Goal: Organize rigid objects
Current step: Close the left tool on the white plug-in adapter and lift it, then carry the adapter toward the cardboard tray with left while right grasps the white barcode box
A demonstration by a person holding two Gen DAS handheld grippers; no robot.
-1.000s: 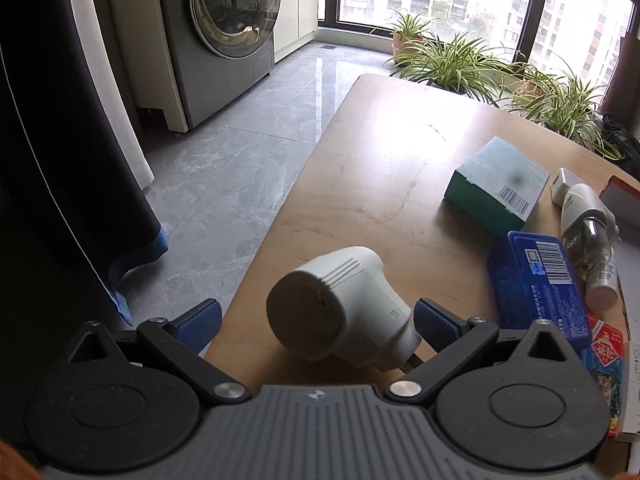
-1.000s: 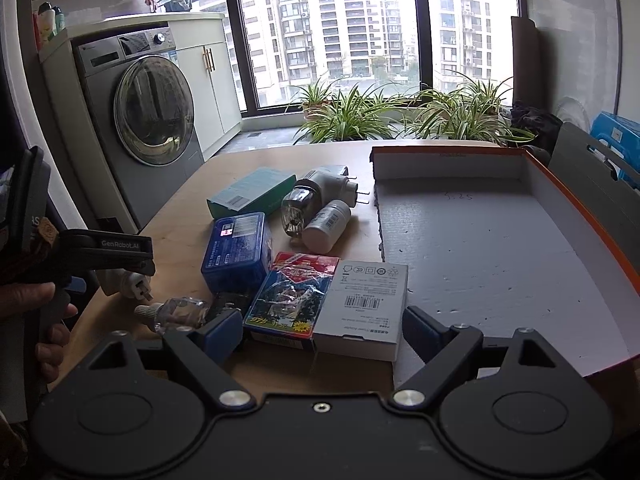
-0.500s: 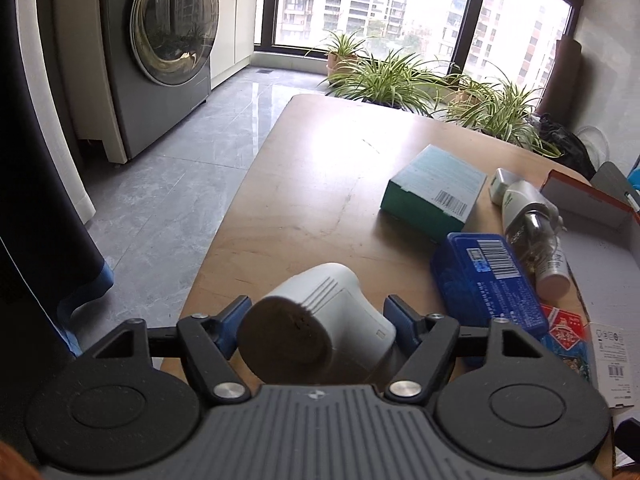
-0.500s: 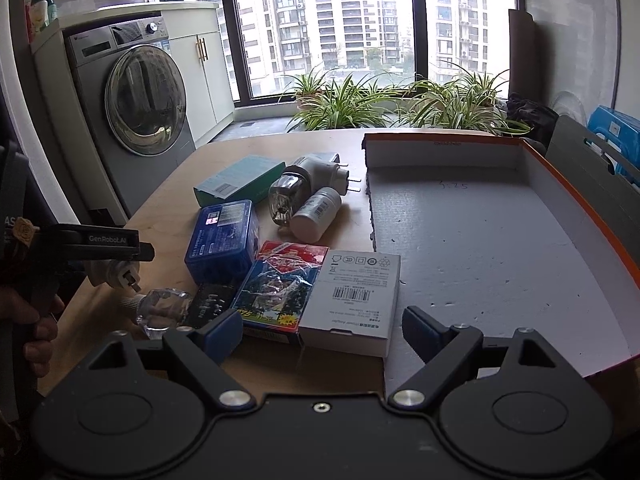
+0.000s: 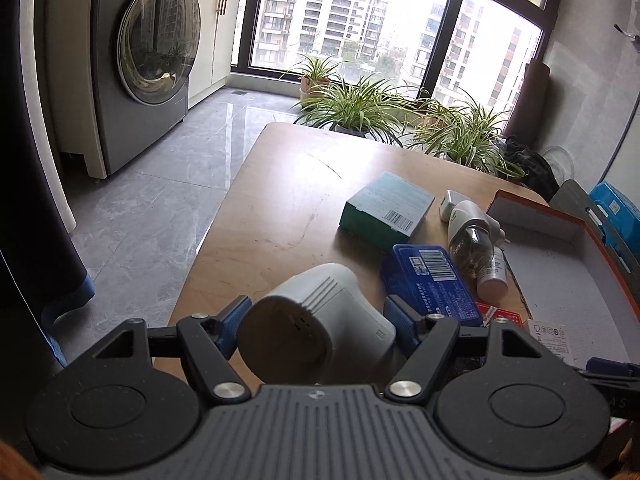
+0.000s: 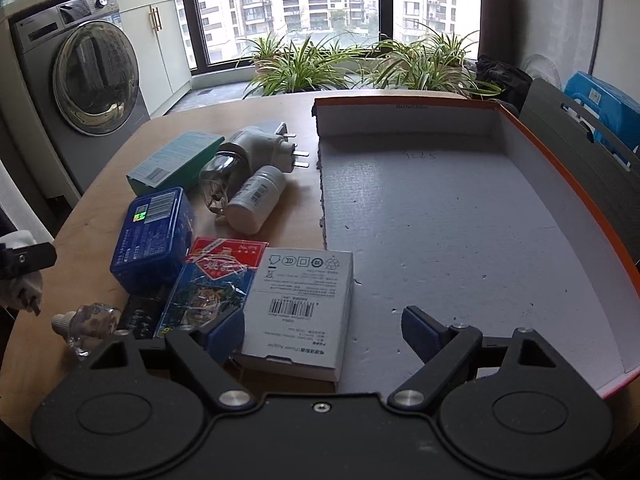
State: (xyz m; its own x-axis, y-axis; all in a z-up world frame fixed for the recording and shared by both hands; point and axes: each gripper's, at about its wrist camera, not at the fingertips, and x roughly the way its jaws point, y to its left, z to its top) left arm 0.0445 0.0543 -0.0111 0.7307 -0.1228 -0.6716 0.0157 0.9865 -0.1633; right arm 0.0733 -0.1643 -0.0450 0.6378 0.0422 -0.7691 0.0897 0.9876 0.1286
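My left gripper [image 5: 316,316] is shut on a white plug-in device [image 5: 320,320] and holds it above the table's near left corner; it shows at the far left of the right wrist view [image 6: 22,280]. My right gripper [image 6: 324,330] is open around the near end of a white adapter box [image 6: 302,308] that lies partly on the open box lid [image 6: 440,216]. On the table lie a blue tin [image 6: 154,238], a card pack [image 6: 212,284], a green box [image 6: 174,162], a white bottle [image 6: 254,198], a plug-in with glass bottle [image 6: 240,160] and a loose glass bottle [image 6: 88,324].
The wooden table [image 5: 288,200] ends at its left edge above a grey tile floor. A washing machine [image 5: 148,52] stands at the left and potted plants [image 5: 360,104] line the window. A grey chair back [image 6: 576,152] stands right of the lid.
My left gripper has lifted the white plug-in device off the table and tilted upward. My right gripper has moved forward over the adapter box.
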